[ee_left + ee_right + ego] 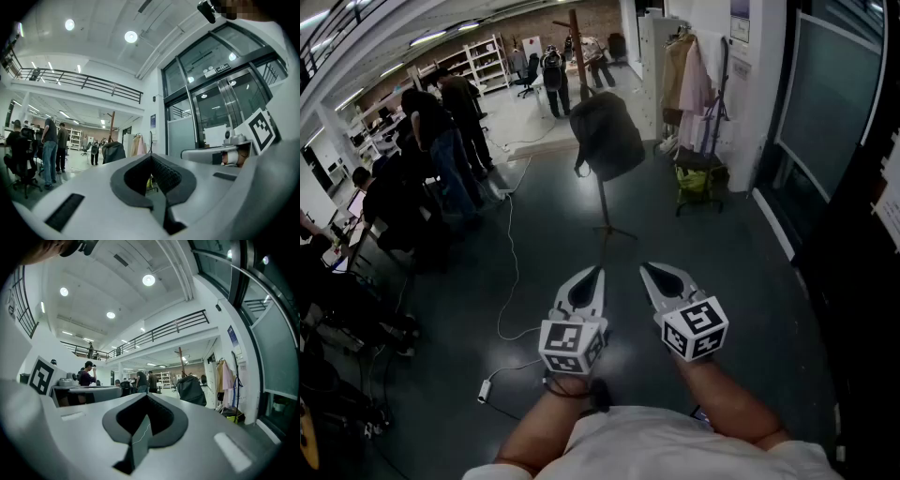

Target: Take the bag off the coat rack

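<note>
Bag (pixel 607 139), dark and bulky, is seen hung on the wooden rack (pixel 577 42), clear of the floor (pixel 534 244) and well ahead of both tools. The left tool (pixel 599 272) and right tool (pixel 644 268) are held low and side by side, well apart from the bag, each with its jaws closed on nothing. Coats (pixel 686 75) are hung to the right of the rack, and a white cable (pixel 512 272) is laid across the floor at the left.

I see a dark floor (pixel 750 281) around the clothes rail (pixel 692 80). Left of the rail, far back, stand white shelves (pixel 487 58); right of it, a glass wall (pixel 830 103). Round ceiling lights (pixel 148 280) glow above it.
</note>
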`<state>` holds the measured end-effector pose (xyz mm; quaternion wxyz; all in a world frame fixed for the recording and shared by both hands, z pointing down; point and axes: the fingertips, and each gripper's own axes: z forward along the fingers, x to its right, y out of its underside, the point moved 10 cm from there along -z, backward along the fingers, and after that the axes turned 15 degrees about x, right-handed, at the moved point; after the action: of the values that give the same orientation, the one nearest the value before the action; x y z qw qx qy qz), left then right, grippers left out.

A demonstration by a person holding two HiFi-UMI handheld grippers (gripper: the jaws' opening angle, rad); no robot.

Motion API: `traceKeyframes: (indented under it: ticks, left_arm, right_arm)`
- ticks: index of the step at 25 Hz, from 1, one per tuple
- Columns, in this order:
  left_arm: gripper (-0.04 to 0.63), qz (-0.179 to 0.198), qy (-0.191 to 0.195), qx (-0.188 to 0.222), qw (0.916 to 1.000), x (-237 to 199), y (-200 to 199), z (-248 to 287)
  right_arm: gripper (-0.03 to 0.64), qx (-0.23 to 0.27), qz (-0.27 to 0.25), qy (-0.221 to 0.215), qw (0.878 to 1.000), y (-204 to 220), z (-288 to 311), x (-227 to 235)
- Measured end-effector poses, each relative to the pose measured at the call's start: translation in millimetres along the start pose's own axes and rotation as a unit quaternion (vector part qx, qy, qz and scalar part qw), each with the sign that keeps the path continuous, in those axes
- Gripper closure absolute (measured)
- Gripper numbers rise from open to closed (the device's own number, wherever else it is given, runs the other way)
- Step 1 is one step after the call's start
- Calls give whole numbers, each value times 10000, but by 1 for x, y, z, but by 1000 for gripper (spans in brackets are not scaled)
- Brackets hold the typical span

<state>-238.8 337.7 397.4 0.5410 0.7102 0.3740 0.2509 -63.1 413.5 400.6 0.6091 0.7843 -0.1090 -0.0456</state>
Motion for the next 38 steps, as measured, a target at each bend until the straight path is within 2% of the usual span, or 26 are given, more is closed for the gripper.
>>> traceKeyframes:
  ticks: [10,15,19,29,34,38]
  left_arm:
    - [589,-37,-54,-7,10000,-23,3,1]
    - [589,-88,-18,62,9999,-58,13,17]
    - [589,-120,48,76,9999,-102,19,38]
    - [589,-156,337,48,9993,-224,16,126]
    - [589,-178,375,81,9991,-260,33,169]
    - [589,-149,323,16,9994,-277,54,220]
  right_arm:
    - [621,98,141,-15,9999,11,15,-4]
    - [621,-10,74,-74,9999,30,52,-3]
    - [621,-41,98,-82,9999,44,101,1]
    - [621,78,-22,147,9999,51,240,25]
    - [621,21,-88,124,9999,66,289,54]
    - [621,4,-106,9,9999,77,328,101]
